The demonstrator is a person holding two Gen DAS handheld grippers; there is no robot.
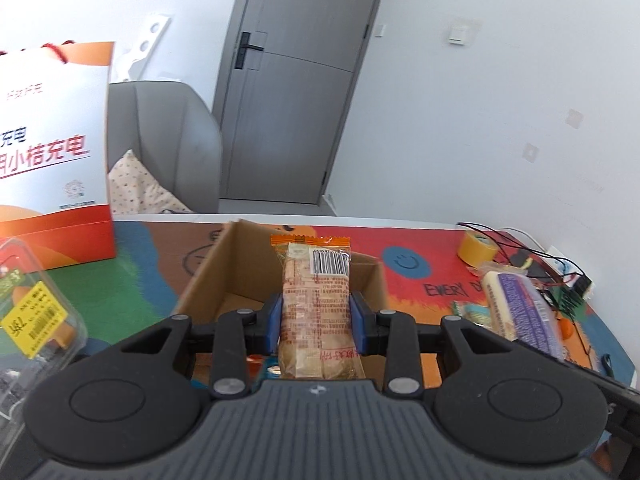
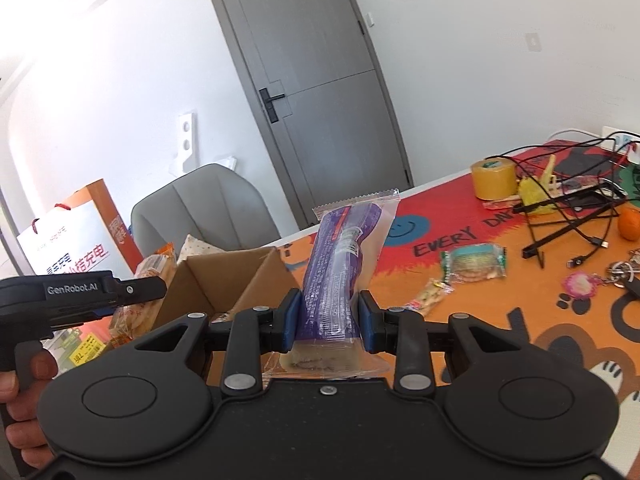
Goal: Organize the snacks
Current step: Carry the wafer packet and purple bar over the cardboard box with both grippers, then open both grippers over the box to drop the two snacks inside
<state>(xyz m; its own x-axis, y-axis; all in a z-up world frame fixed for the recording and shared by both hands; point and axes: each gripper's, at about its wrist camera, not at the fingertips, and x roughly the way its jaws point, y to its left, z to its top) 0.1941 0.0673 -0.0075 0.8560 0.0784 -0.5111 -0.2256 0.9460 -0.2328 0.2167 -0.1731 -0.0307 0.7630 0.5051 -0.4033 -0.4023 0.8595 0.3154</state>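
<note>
Here, nearest the left wrist camera, the left gripper (image 1: 316, 320) is clamped on an orange-wrapped biscuit pack (image 1: 316, 300), its blue pads (image 1: 273, 322) pressed against both long sides. The pack stands upright, barcode end uppermost, held over the open cardboard box (image 1: 224, 268). To the left, at the frame edge, sits a clear plastic clamshell (image 1: 36, 316) with a yellow price label.

In the right wrist view, the right gripper (image 2: 328, 318) is closed on a purple-wrapped snack bar (image 2: 340, 268), which tilts slightly right, its crimped clear end pointing up. The bar is held in the air just right of the cardboard box. At lower left of that view a hand (image 2: 16, 396) holds the left gripper's handle.

Beyond the right gripper, on the colourful table mat (image 2: 520, 300), lie a green-wrapped cracker pack (image 2: 474, 262) and, just beside it, a small clear-wrapped snack (image 2: 430, 296). Further back: a roll of yellow tape (image 2: 494, 178), a tangle of black cables (image 2: 568, 208), and an orange fruit (image 2: 629, 222) at the right edge.

Left of the box stands an orange-and-white paper bag (image 1: 52, 152) with red cord handles. Behind it, a grey chair (image 1: 164, 140) with a dotted cushion (image 1: 136, 188), then a grey door (image 1: 296, 80) in a white wall.
</note>
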